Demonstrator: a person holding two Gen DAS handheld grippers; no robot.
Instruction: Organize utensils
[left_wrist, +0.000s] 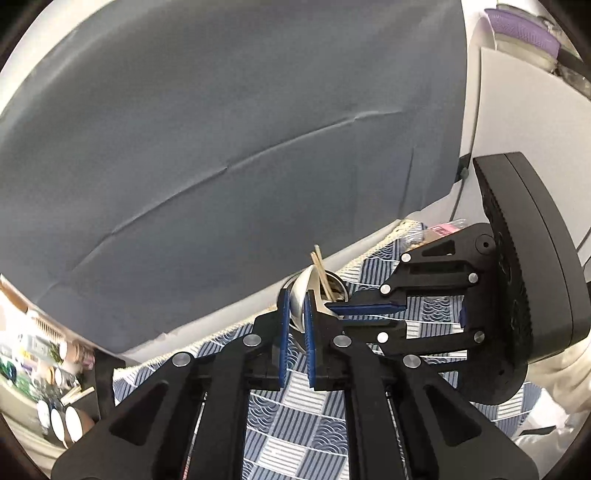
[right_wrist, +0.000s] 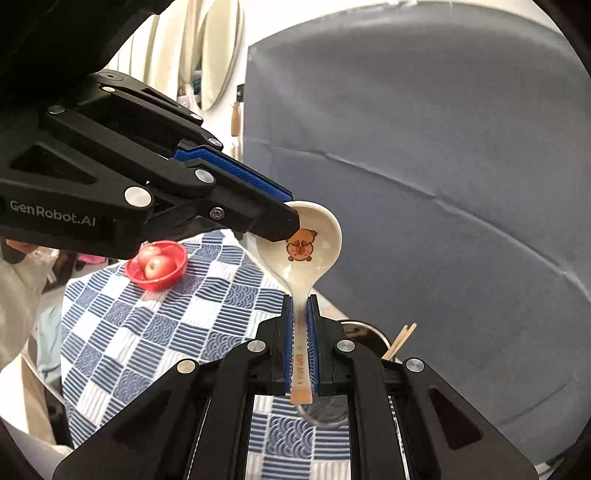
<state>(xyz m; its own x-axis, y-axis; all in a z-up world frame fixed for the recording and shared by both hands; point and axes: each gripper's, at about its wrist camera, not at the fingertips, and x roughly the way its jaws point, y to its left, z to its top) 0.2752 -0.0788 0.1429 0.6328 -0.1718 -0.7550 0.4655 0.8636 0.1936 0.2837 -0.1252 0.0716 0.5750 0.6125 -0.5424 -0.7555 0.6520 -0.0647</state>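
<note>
A cream ceramic soup spoon (right_wrist: 310, 240) with an orange bear print is held between both grippers above the checked cloth. My right gripper (right_wrist: 301, 314) is shut on the spoon's handle, bowl end pointing away. My left gripper (right_wrist: 291, 218) comes in from the left and grips the rim of the spoon's bowl. In the left wrist view my left gripper (left_wrist: 297, 314) is shut on the spoon's bowl (left_wrist: 299, 295), with my right gripper (left_wrist: 365, 312) meeting it from the right. Behind stands a metal utensil cup (left_wrist: 334, 290) with wooden chopsticks (left_wrist: 321, 269); it also shows in the right wrist view (right_wrist: 364, 330).
A blue and white checked cloth (right_wrist: 155, 325) covers the table. A red bowl (right_wrist: 157, 266) with two apples sits at its far left. A grey backdrop (left_wrist: 221, 147) stands close behind the cup. Clutter lies off the table at the left (left_wrist: 48, 369).
</note>
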